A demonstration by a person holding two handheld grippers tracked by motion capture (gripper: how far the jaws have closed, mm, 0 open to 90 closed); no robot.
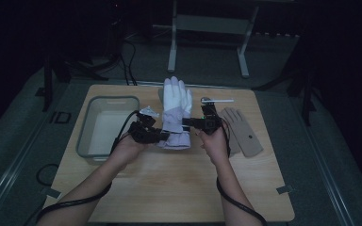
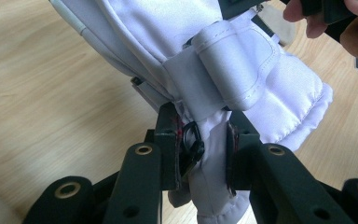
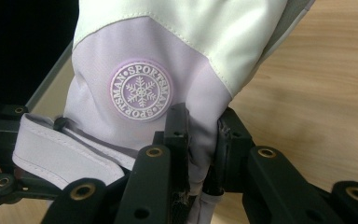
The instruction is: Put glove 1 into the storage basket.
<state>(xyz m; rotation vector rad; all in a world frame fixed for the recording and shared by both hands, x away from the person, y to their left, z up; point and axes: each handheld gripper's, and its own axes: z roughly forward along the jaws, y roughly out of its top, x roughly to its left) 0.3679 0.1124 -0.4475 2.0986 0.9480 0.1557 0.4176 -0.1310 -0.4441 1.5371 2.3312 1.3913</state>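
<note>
Ski glove [image 1: 176,113], white at the fingers and lilac at the cuff, hangs between the two grippers, held off the table [image 1: 179,188] just to the right of the bin [image 1: 106,127]. Its fingers point away from the person and its cuff faces them. The left gripper [image 1: 162,136] is clamped on the cuff edge nearest the bin; the right gripper [image 1: 186,123] is clamped on the cuff's far side from the bin. Both pairs of jaws are pinched tight on fabric, one each side of the opening.

I judge this to be the carrying step: the glove is gripped and up, not yet placed. With the bin open and right beside it, the next move probably calls for both hands to travel together toward the bin, keeping the cuff stretched so the fingers do not drag, then to lower and let go.

From above, a second, tan glove [image 1: 242,132] lies flat on the table, on the far side of the ski glove from the bin. Closer in, the left gripper view shows a black clip [image 2: 192,144] caught between the jaws with the cloth, and the wrist strap [image 2: 237,60]. Looking along the right gripper's jaws, I can see a round snowflake badge [image 3: 141,91] on the lilac panel.
</note>
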